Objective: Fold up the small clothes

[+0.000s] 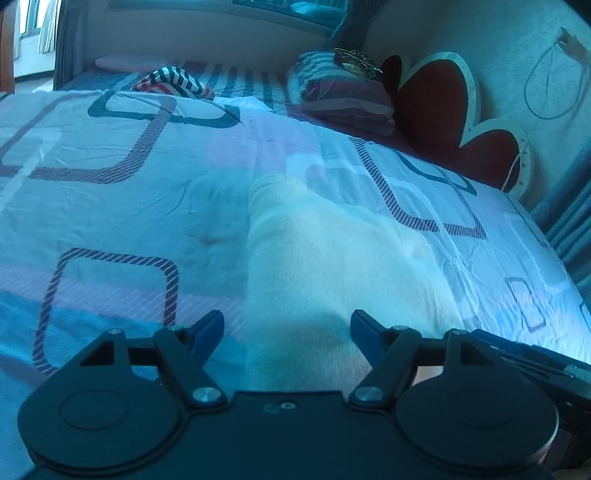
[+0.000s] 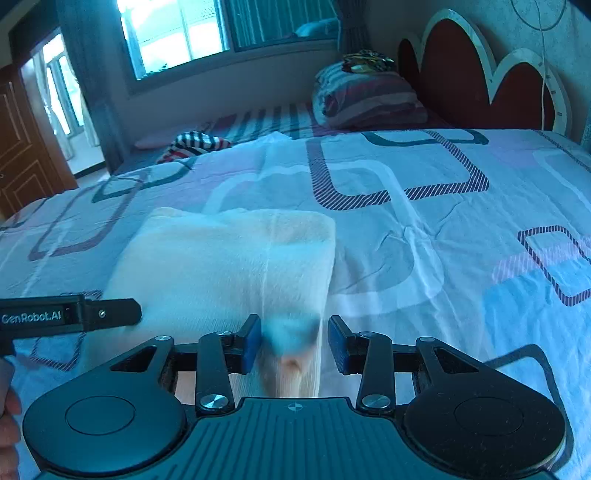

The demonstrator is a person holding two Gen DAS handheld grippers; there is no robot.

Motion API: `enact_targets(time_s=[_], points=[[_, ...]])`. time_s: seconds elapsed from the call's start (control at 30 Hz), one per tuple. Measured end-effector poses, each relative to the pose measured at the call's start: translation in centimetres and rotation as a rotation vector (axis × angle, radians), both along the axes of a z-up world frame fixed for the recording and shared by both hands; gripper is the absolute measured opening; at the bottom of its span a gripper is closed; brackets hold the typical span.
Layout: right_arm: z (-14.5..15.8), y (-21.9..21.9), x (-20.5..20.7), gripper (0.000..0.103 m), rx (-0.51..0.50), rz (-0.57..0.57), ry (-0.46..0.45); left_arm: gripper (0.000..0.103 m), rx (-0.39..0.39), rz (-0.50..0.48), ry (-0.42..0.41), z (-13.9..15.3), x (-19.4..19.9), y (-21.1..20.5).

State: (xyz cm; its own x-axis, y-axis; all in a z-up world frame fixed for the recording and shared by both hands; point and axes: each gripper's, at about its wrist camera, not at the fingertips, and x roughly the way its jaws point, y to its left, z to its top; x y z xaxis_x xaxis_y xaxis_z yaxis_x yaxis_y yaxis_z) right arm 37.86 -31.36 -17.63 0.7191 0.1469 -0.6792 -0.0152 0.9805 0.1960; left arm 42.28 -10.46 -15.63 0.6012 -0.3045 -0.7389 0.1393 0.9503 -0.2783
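Note:
A small white garment [image 1: 317, 266] lies folded on the patterned bedsheet [image 1: 122, 206]. My left gripper [image 1: 287, 332] is open, its blue-padded jaws spread wide over the garment's near edge. In the right wrist view the same white garment [image 2: 229, 258] lies flat with a seam down its middle. My right gripper [image 2: 294, 345] is open, with the garment's near right corner between the pads, not pinched. The left gripper's body [image 2: 66, 315] shows at the left of the right wrist view, beside the garment.
A striped cloth [image 1: 173, 83] lies at the far side of the bed. Folded striped bedding [image 1: 343, 92] with a dark patterned item on top sits by the red scalloped headboard [image 1: 443, 103]. A window [image 2: 177, 33] and a door [image 2: 22, 147] are beyond the bed.

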Motion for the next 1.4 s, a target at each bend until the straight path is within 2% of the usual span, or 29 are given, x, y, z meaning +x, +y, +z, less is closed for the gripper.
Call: enact_targets(time_s=[0.23,0.33,0.43,0.53,0.6,0.7,0.83,1.07,1.3,1.33,1.4], points=[[0.2,-0.7,-4.8,0.039,0.018,0.013,0.027,0.067,0.004,-0.02,0.047,-1.3,-3.4,1.2],[-0.5,-0.5,-6.6,0.039,0.013,0.023,0.042,0.067,-0.003,-0.031,0.077,-2.4,-4.5,1.0],[-1.8,-0.5,-7.7,0.039,-0.02,0.016,0.077,0.067,0.013,-0.035,0.064,-2.6,-5.2,0.0],[-2.4,-1.4,-7.7,0.039,0.013,-0.022,0.098,0.066,0.002,-0.061,0.075,-2.5,-5.7,-1.0],[-2.0,-1.6,-7.7,0.039,0.041,-0.036,0.108,0.066,0.025,-0.078,0.065,-2.4,-6.1,-1.6],[-0.8,-1.3,-8.8,0.039,0.085,0.007,0.072,0.068,0.027,-0.067,0.067,-2.4,-6.3,-1.4],[-1.6,-0.4,-9.4,0.039,0.022,0.047,0.108,0.071,0.034,-0.057,0.078,-2.1,-6.3,-1.4],[-0.1,-1.5,-9.1,0.039,0.062,0.031,0.082,0.077,0.048,-0.037,0.054,-0.8,-6.1,-1.0],[1.4,-1.8,-6.8,0.04,0.08,0.046,0.06,0.084,0.049,-0.045,0.004,1.2,-4.5,-0.9],[1.6,-1.7,-6.2,0.043,0.075,0.053,0.057,0.085,0.049,-0.045,-0.002,1.4,-4.1,-0.9],[2.1,-1.7,-5.2,0.059,0.069,0.058,0.042,0.087,0.046,-0.04,-0.008,1.7,-3.4,-0.9]])
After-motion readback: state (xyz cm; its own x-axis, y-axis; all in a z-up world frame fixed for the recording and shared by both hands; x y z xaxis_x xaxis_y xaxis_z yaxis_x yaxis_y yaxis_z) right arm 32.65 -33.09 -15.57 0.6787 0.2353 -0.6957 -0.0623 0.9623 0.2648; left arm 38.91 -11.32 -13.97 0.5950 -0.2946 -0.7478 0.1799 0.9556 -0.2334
